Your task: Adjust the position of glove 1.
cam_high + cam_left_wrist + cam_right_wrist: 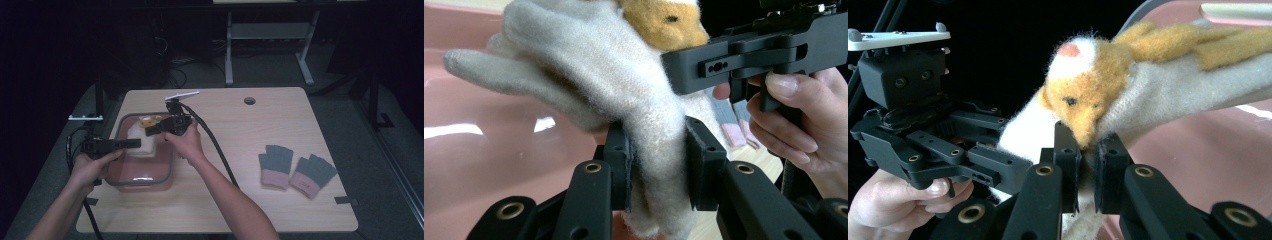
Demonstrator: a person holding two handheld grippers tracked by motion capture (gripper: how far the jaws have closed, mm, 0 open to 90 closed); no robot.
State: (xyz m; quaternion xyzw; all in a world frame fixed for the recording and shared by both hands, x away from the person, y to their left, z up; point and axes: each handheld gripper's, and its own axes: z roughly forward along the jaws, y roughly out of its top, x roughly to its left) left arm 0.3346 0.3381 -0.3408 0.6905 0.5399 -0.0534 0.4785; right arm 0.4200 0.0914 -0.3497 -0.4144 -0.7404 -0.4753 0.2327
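1. While I hold it from both ends, the cream glove (138, 141) with the orange animal face (1083, 102) hangs over the pink bin (162, 181), not yet resting on its floor as far as I can tell.
2. Left gripper (657, 170): my jaws are pinched on the glove's cuff, wool bulging between the pads, as the left gripper view shows.
3. Right gripper (1088, 167): my jaws are pressed together on the wool just under the animal face; on the high view it sits at the bin's far right side (162, 126).
4. Bin: grey-rimmed, pink, glossy inside, at the table's left part. I see nothing else in it, though the glove hides some of the floor.
5. Grey gloves (296, 169): a pair with pink cuffs lies flat, well apart, at the table's right side, untouched.
6. Table (250, 210): pale wood, a round cable hole (249, 101) at the far edge.
7. Progress, my judgement: cream glove carried to the bin, release pending; the grey pair remains to be dealt with, if it belongs too.
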